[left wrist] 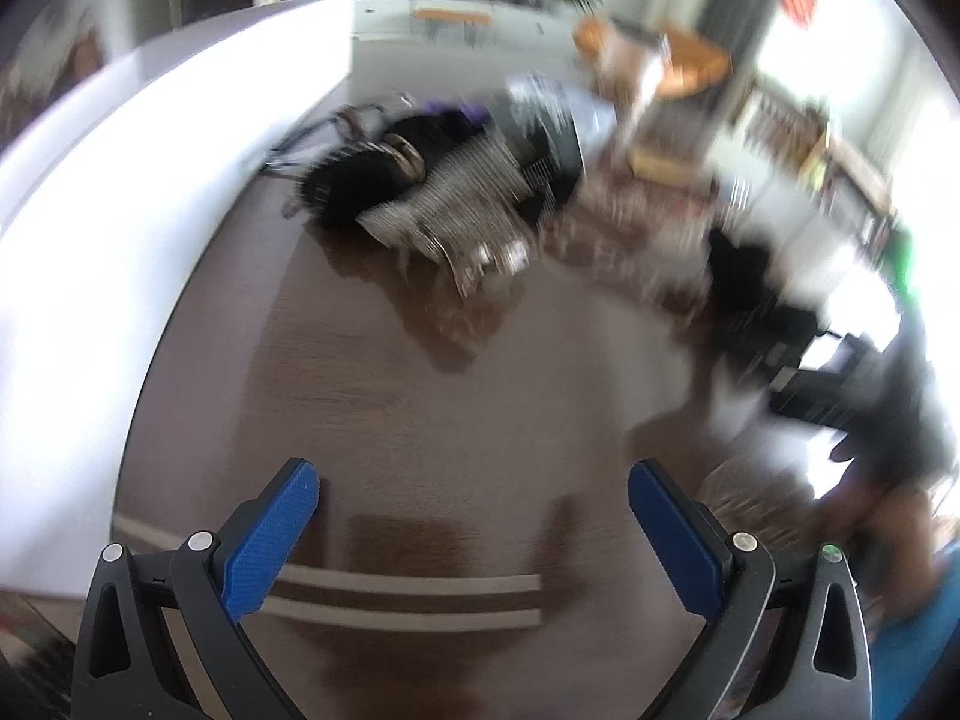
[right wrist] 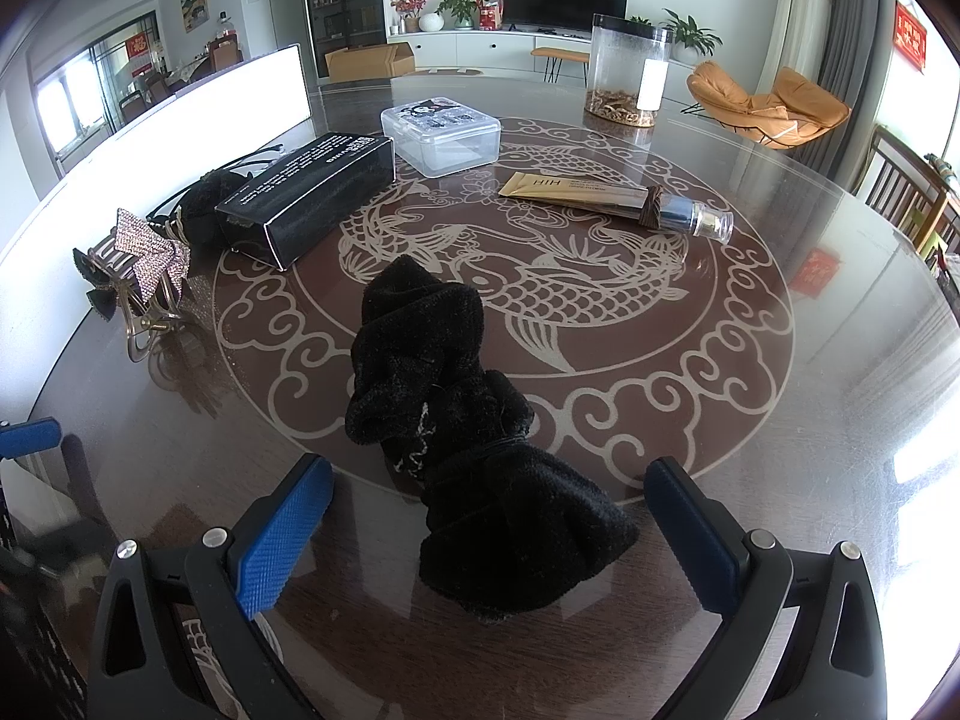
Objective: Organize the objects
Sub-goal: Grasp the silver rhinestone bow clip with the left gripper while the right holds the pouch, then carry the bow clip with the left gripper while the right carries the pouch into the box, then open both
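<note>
We are looking at a black velvet scrunchie, crumpled and dusty, lying on the round glass table near its front edge, over the carp pattern. Our right gripper is hanging wide open around its near end, pads apparently not touching it. Our left gripper is gaping too, holding nothing. We are counting one black box, one clear plastic case, one gold tube, one rhinestone hair claw.
</note>
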Available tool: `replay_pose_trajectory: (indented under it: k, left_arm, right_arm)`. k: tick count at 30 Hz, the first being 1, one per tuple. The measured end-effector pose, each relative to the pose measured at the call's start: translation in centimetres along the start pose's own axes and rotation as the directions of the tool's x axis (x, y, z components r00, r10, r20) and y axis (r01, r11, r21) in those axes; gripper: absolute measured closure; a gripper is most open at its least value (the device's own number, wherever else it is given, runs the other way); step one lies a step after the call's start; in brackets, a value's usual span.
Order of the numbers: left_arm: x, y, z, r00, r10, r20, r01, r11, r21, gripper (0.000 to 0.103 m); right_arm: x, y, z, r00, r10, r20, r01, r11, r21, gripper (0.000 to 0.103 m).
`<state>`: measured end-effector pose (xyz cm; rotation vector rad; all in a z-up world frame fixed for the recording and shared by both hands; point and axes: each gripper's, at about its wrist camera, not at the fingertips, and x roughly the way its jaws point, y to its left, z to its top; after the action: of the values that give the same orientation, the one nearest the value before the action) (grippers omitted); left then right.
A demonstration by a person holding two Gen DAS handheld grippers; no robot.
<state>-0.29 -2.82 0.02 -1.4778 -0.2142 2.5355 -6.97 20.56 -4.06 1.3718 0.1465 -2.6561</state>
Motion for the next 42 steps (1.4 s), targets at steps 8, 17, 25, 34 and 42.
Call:
replay_pose_trajectory:
  k: [8, 17, 25, 34, 42]
  left_arm:
    - [-1.3, 3.3, 0.4, 0.993, -0.024, 0.112, 0.048, 0.974, -0.220, 0.000]
    - [3.3, -1.4, 5.2, 0.965, 0.221, 0.139, -0.185, 0.955, -0.234, 0.000]
    - [4.9, 0.2, 7.3, 0.958, 0.232, 0.168, -0.205, 0.964, -0.168, 0.053]
    - [-4.0, 1.7, 2.1, 0.958, -0.029, 0.284, 0.046, 0.998, -0.051, 0.053]
    - [-12.0, 6.3, 3.7, 0.922, 0.006, 0.387, 0.057, 0.987, -0.151, 0.053]
  right_arm:
    - [0.0, 0.0, 0.0, 1.000, 0.000, 0.000, 0.000, 1.000, 0.000, 0.000]
    - [-0.1, 0.0, 0.1, 1.000, -0.008, 0.005, 0.008, 1.000, -0.005, 0.000]
    - [0.0, 0.1, 0.1, 1.000, 0.000, 0.003, 0.000, 1.000, -0.004, 0.000]
    - [-0.2, 1.0, 1.7, 0.992, 0.087, -0.090, -0.097, 0.988, -0.121, 0.003]
    - [-3.0, 4.2, 4.9, 0.986, 0.136, -0.095, -0.151, 0.973, -0.176, 0.068]
